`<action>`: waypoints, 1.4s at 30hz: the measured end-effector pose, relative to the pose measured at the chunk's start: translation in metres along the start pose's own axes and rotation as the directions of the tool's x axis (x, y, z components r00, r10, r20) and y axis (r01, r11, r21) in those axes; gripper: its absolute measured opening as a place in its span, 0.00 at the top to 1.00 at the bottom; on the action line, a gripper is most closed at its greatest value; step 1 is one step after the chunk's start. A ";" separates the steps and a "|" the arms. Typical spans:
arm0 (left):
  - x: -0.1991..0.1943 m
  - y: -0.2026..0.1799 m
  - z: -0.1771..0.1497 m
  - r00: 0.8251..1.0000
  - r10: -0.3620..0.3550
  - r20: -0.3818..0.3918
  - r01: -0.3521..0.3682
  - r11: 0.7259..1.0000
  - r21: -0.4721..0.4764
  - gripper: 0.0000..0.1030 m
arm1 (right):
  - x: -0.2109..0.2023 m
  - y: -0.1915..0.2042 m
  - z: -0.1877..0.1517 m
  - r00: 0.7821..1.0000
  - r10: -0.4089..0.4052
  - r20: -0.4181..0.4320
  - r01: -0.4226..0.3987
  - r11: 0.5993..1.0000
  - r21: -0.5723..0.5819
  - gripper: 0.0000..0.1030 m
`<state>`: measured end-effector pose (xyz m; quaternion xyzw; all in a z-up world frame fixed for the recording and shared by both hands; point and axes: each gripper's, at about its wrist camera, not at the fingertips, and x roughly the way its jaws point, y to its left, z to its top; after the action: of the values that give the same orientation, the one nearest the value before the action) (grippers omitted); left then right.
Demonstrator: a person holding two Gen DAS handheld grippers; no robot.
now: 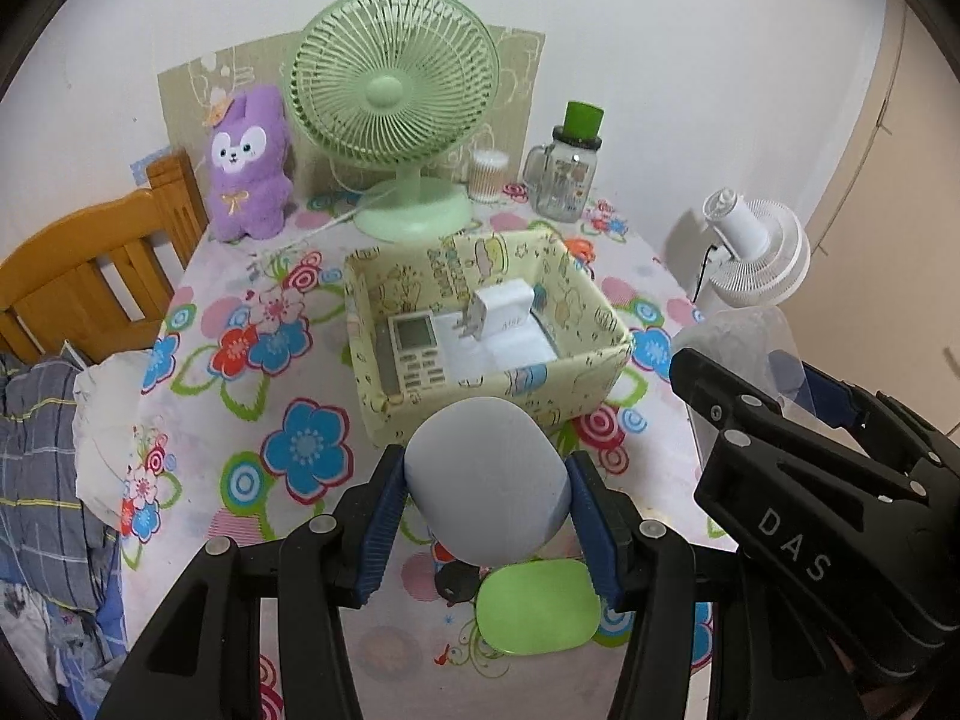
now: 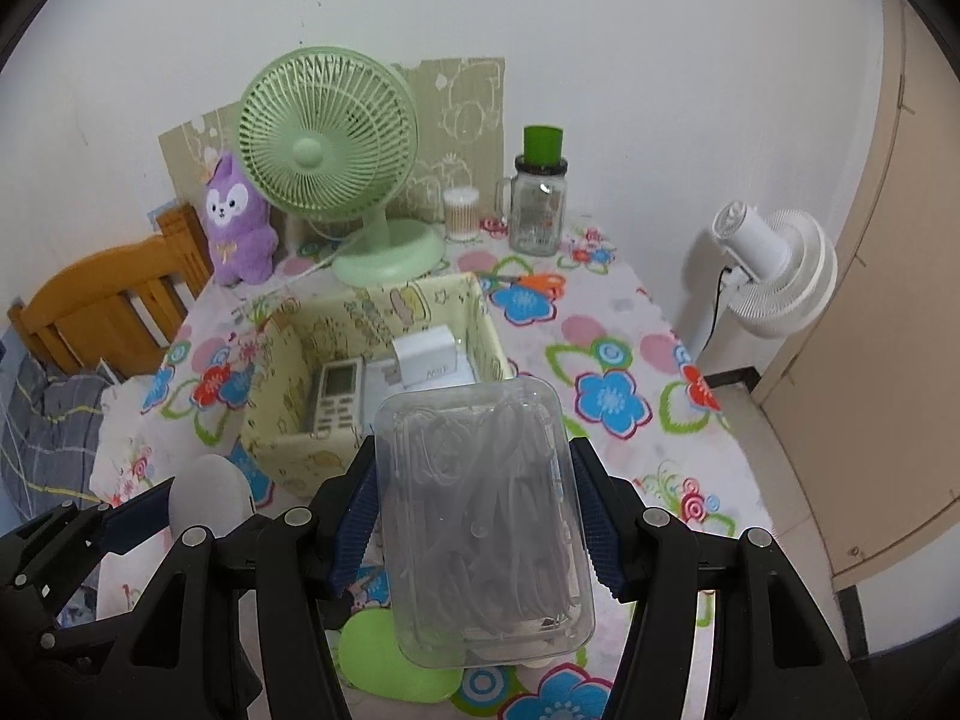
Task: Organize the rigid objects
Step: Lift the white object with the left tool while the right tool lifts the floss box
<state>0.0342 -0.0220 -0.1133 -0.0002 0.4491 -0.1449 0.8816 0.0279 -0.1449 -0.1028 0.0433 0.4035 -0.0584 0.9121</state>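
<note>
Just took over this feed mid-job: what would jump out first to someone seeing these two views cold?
Each gripper is loaded: the left gripper clamps a rounded grey object, and the right gripper clamps a clear plastic box of pale cables. Behind them on the flowered tablecloth sits a patterned yellow bin holding a remote control and a white charger. At the back stand a green fan and a purple plush.

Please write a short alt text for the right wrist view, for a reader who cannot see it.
The right gripper holds a clear plastic box of pale cables above a flowered tablecloth. Beyond it sits a patterned yellow bin holding a remote and a white charger.
</note>
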 end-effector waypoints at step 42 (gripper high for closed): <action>0.000 0.013 0.078 0.995 0.036 0.094 -0.029 0.997 -0.075 0.47 | 0.018 0.007 0.085 0.996 0.068 0.065 -0.066 0.997 -0.036 0.39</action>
<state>0.0999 -0.0199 -0.0686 -0.0320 0.4114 -0.1137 0.9038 0.1030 -0.1502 -0.0588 0.0392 0.3723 -0.0224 0.9270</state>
